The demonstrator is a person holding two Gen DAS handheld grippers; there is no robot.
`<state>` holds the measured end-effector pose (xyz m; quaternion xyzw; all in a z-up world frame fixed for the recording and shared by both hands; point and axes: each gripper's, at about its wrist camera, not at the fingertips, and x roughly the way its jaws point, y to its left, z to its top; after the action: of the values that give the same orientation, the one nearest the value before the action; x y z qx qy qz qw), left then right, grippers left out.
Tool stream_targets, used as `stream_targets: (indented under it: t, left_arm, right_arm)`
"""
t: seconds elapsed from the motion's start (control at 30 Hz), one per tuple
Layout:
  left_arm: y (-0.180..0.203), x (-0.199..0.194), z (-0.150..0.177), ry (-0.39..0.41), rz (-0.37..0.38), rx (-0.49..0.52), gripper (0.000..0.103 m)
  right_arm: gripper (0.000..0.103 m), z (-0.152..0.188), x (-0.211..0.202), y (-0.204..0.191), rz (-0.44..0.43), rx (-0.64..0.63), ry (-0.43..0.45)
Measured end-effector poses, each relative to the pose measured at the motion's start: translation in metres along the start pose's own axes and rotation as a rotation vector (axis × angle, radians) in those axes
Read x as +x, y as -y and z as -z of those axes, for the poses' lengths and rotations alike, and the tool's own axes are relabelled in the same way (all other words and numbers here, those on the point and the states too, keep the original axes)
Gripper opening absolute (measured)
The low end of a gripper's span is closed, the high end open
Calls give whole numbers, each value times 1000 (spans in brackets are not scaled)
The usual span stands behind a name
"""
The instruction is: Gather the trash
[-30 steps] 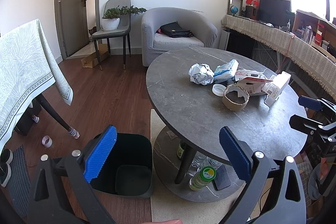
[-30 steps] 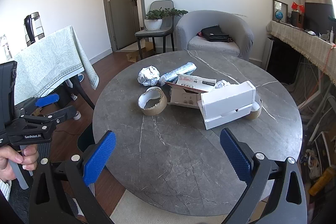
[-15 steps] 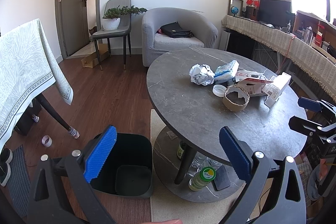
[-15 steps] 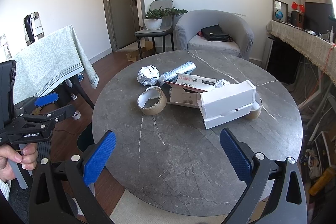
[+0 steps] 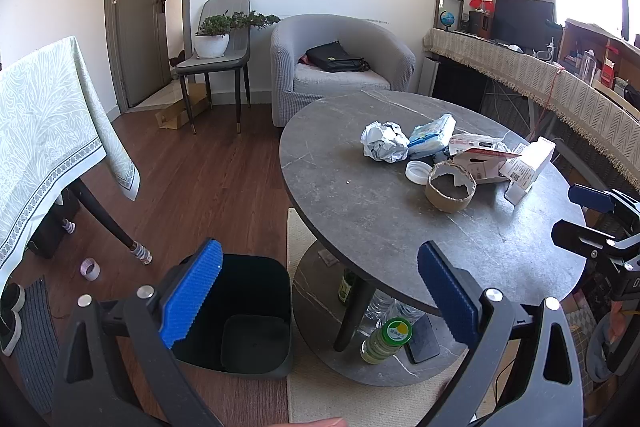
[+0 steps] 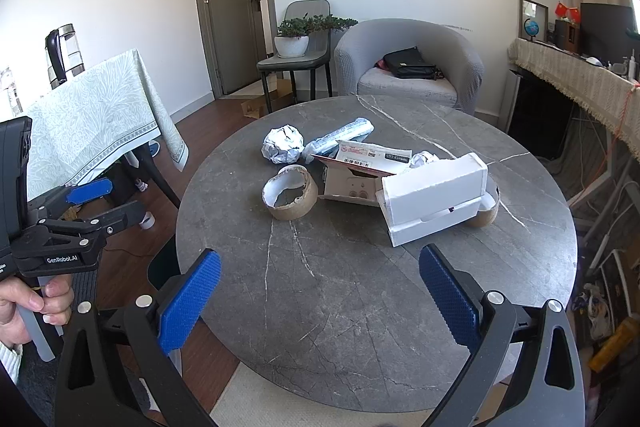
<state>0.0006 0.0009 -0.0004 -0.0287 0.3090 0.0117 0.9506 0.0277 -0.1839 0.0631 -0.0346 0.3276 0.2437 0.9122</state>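
Trash lies on the round grey table (image 6: 360,287): a crumpled foil ball (image 6: 282,145), a blue-white wrapper (image 6: 340,139), a cardboard tape ring (image 6: 290,197), a torn red-and-white carton (image 6: 360,171) and a white box (image 6: 434,197). In the left wrist view the same foil ball (image 5: 382,146), tape ring (image 5: 450,191) and a white lid (image 5: 418,171) show. A dark bin (image 5: 248,315) stands on the floor left of the table. My left gripper (image 5: 316,295) is open and empty above the bin and table edge. My right gripper (image 6: 316,297) is open and empty over the table's near side.
A grey armchair (image 5: 340,67) with a black bag and a chair with a plant (image 5: 216,39) stand behind the table. A cloth-covered table (image 5: 44,131) is on the left. Bottles (image 5: 386,339) sit under the round table. A long sideboard (image 5: 540,87) runs along the right.
Both grippers have stayed open and almost still; the left view has drifted very slightly. Nothing on the table has moved.
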Motion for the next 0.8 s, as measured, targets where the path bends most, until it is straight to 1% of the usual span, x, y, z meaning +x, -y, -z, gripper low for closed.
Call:
stream_targets:
  t: [0.47,0.57,0.7,0.8]
  left_arm:
    - [0,0,0,2,-1,1,100]
    - [0,0,0,-3,21,-7,100]
    - [2,0,1,1,16,3,100]
    - [2,-2,0,1,33,3,100]
  right_arm:
    - [100,0,0,1,1,1,-1]
    - [100,0,0,1,2,-1,-1]
    - [100,0,-1,2,3,4,-1]
    - [100,-1,-1,3,9,13,-5]
